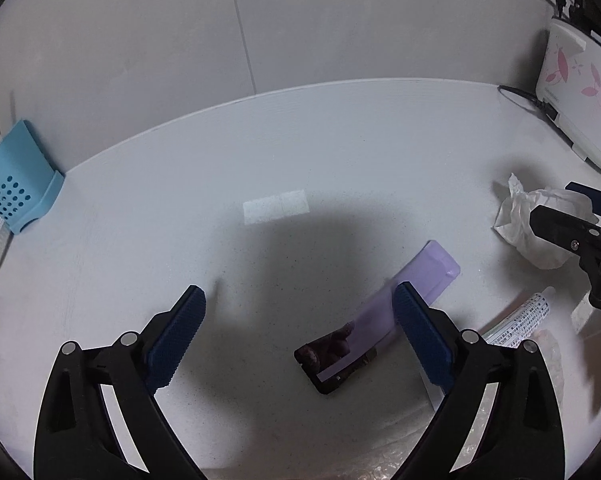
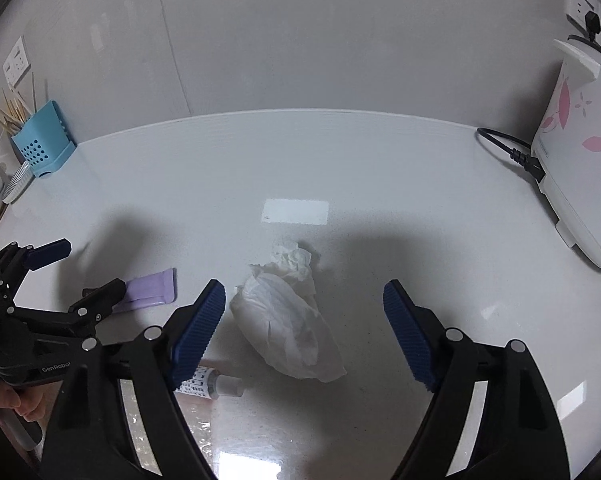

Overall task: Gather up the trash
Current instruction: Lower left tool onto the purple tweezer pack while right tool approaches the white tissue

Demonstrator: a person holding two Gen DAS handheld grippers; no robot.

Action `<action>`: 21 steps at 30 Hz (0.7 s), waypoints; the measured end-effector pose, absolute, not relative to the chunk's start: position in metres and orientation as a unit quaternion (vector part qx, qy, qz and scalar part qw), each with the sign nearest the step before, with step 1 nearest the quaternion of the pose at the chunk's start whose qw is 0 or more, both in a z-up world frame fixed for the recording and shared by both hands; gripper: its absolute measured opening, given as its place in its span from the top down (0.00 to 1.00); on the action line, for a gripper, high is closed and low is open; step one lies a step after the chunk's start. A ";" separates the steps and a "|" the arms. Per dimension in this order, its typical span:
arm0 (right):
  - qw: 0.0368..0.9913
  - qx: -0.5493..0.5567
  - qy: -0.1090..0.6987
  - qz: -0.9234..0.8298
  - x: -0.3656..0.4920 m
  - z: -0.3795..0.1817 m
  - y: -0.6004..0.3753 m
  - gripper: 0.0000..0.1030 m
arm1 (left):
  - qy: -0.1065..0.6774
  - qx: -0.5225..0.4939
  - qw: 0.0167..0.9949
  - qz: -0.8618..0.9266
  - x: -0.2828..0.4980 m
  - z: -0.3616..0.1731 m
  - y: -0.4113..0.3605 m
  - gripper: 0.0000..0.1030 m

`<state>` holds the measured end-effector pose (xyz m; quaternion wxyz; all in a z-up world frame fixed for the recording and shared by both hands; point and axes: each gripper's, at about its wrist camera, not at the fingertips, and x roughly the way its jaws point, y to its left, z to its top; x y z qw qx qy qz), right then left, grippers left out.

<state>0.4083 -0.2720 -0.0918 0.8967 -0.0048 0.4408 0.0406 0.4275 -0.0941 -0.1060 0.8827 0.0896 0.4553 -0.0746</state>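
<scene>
A crumpled white tissue [image 2: 288, 320] lies on the white counter [image 2: 340, 160], between the fingers of my right gripper [image 2: 304, 286]; the pads stand apart from it, so the gripper is open. A purple wrapper [image 1: 436, 264] with a dark printed end lies flat, partly under the right finger of my left gripper [image 1: 300, 292], which is open and holds nothing. A small white tube with printed text [image 2: 208, 384] lies near the front edge, between the two grippers. The left wrist view shows the tissue [image 1: 516, 216] at the far right, with the right gripper [image 1: 560, 206] over it.
A blue perforated holder [image 2: 44, 144] with wooden sticks stands at the back left against the wall. A white appliance with pink flowers [image 2: 580, 152] and its black cord [image 2: 508, 148] sit at the back right. Clear crinkled plastic [image 2: 196, 432] lies at the counter's front.
</scene>
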 end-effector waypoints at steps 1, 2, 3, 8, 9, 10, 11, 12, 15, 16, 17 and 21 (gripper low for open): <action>0.895 -0.006 0.444 0.040 0.409 -0.094 -0.272 0.24 | 0.454 0.089 0.883 -0.074 0.427 -0.106 -0.094 0.10; 0.894 -0.007 0.447 0.038 0.410 -0.095 -0.273 0.24 | 0.452 0.092 0.884 -0.073 0.426 -0.105 -0.096 0.10; 0.893 -0.007 0.449 0.036 0.410 -0.096 -0.273 0.25 | 0.449 0.094 0.885 -0.074 0.420 -0.102 -0.091 0.11; 0.895 0.002 0.444 0.044 0.409 -0.090 -0.276 0.28 | 0.430 0.097 0.891 -0.105 0.405 -0.092 -0.099 0.11; 0.895 0.005 0.444 0.045 0.410 -0.089 -0.276 0.28 | 0.433 0.097 0.890 -0.108 0.406 -0.093 -0.100 0.11; 0.894 0.007 0.445 0.044 0.410 -0.088 -0.277 0.28 | 0.437 0.097 0.888 -0.107 0.407 -0.095 -0.101 0.11; 0.893 0.008 0.447 0.043 0.410 -0.089 -0.278 0.28 | 0.440 0.102 0.886 -0.103 0.408 -0.098 -0.102 0.11; 0.892 0.010 0.449 0.043 0.410 -0.089 -0.279 0.28 | 0.442 0.107 0.885 -0.102 0.409 -0.100 -0.103 0.13; 0.889 0.012 0.455 0.045 0.411 -0.089 -0.279 0.30 | 0.455 0.108 0.878 -0.101 0.412 -0.107 -0.102 0.18; 0.888 0.010 0.457 0.046 0.411 -0.090 -0.279 0.31 | 0.455 0.105 0.878 -0.101 0.412 -0.107 -0.101 0.19; 0.888 0.008 0.458 0.046 0.412 -0.091 -0.279 0.33 | 0.456 0.101 0.878 -0.102 0.413 -0.107 -0.100 0.23; 0.884 0.002 0.466 0.043 0.413 -0.094 -0.277 0.41 | 0.461 0.090 0.875 -0.117 0.410 -0.106 -0.102 0.42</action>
